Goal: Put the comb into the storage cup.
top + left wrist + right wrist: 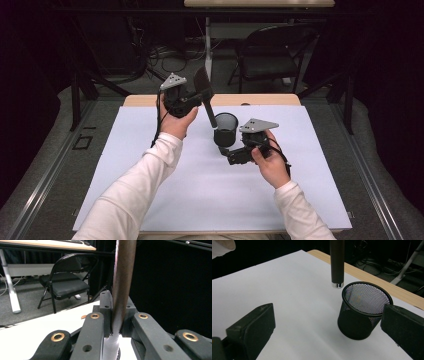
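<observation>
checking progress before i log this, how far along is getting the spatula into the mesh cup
Done: the left gripper is shut on the spatula, lifted off the table with the blade up. In hand: its handle tip hangs just beside the mesh cup, above rim level, not yet inside. The right gripper is open next to the cup. Left: line the tip over the opening, lower it and let go.
</observation>
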